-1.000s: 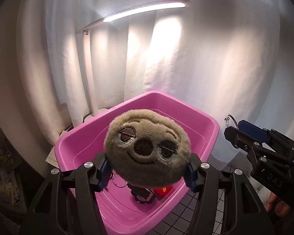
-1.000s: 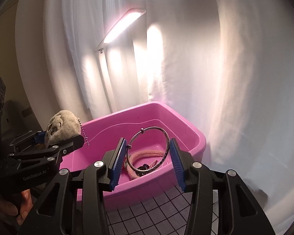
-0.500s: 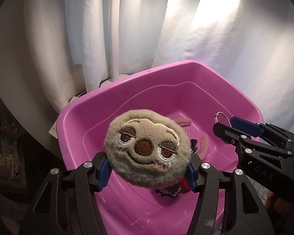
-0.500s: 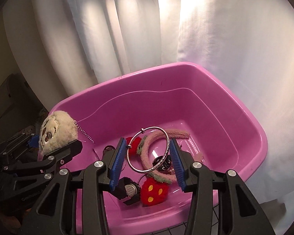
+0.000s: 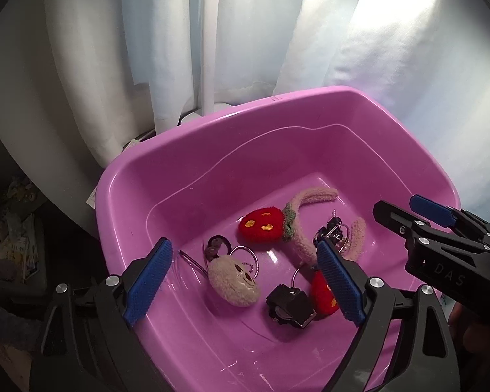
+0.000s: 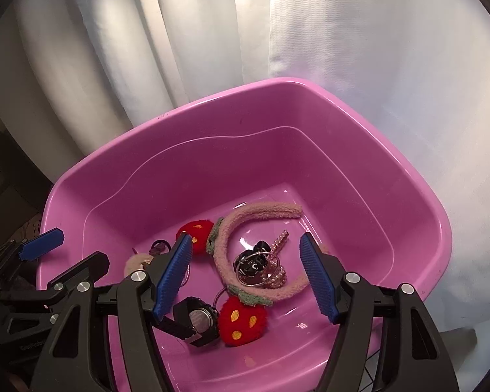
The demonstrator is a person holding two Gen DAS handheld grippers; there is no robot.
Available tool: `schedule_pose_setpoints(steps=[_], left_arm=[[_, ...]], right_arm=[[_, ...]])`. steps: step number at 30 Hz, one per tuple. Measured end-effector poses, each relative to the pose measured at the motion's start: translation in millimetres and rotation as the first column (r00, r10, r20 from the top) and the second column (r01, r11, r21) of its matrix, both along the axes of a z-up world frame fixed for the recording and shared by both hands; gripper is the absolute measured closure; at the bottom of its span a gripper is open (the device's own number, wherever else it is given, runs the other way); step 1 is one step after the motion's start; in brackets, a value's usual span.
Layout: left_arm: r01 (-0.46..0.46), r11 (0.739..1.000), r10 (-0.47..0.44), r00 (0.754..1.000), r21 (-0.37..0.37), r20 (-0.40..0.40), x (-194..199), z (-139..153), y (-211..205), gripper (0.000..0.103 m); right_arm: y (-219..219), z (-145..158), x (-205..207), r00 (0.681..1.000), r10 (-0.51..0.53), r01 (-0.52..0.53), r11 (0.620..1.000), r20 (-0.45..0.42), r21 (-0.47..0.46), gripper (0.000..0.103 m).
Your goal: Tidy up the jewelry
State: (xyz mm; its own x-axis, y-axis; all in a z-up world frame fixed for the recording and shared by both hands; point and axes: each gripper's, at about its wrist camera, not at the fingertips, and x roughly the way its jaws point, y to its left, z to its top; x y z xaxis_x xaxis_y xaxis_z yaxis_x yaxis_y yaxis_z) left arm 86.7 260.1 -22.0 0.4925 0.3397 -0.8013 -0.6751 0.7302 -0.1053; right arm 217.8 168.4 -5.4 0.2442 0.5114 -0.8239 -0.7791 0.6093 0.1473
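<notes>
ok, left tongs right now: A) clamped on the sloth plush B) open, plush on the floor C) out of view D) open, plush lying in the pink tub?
D: the left tongs stand open and empty, and the sloth plush lies on the bottom of the pink tub.

Beige plush charm [image 5: 233,281], fuzzy strawberry headband [image 6: 261,215], silver bangle [image 6: 259,269], inside pink tub [image 5: 277,124]

Bright backlight, dim fisheye-warped edges
</notes>
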Motion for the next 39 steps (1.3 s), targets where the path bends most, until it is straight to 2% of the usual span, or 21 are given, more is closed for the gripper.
schedule_pose_setpoints(steps=[14, 39], left_arm=[[-0.009, 1.0, 0.01, 0.999, 0.024, -0.035, -2, 2, -3, 0.01], [-0.012, 0.999, 0.014, 0.999, 0.045, -0.05, -6, 3, -5, 0.009]], right_arm=[[-8, 0, -4, 1.0, -0.006, 0.006, 1.0, 0.017, -0.001, 0.038], [-5, 3, -11, 0.999, 0.007, -0.006, 1.0, 0.038, -0.007, 0.038]])
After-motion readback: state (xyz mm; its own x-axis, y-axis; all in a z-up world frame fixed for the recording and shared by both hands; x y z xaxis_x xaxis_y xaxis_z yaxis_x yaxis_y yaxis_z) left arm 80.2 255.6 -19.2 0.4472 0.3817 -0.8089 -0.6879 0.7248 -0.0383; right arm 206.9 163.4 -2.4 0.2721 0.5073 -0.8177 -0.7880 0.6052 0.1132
